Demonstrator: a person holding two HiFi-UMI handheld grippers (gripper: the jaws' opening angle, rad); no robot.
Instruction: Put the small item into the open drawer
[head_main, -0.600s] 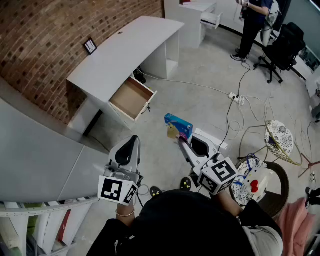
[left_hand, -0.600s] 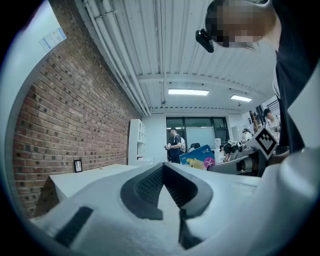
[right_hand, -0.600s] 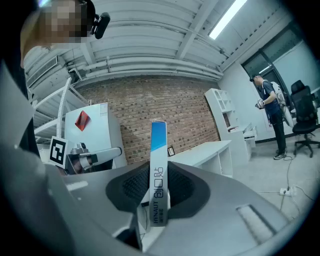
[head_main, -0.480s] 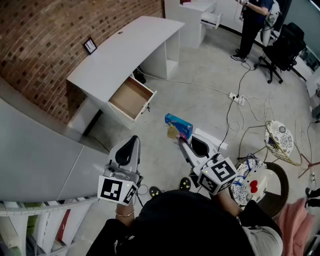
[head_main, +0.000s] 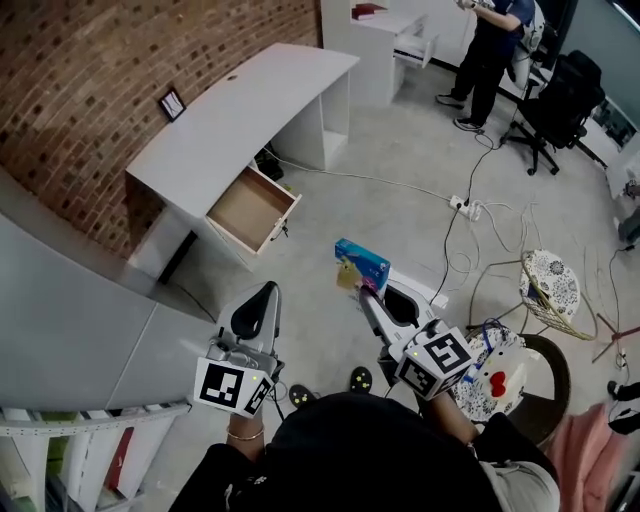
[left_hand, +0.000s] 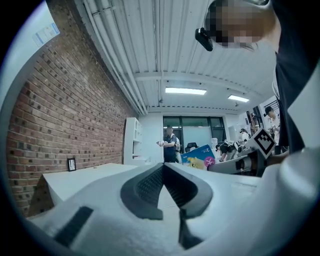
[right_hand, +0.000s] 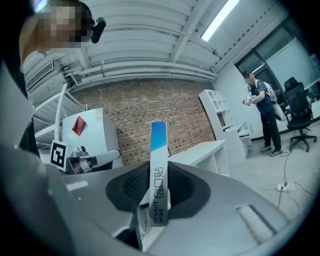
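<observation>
Drawer (head_main: 250, 212) under desk (head_main: 240, 110) open; R claw (head_main: 357, 291) clamps blue box (head_main: 362, 262); L claw (head_main: 268, 291) clenched.

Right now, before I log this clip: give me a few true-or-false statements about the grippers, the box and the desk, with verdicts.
1. The right gripper is clamped on the blue box. True.
2. The left gripper holds something too. False: its jaws are together with nothing between them.
3. The desk drawer is shut. False: it stands pulled open.
4. A small picture frame stands on the white desk. True.
</observation>
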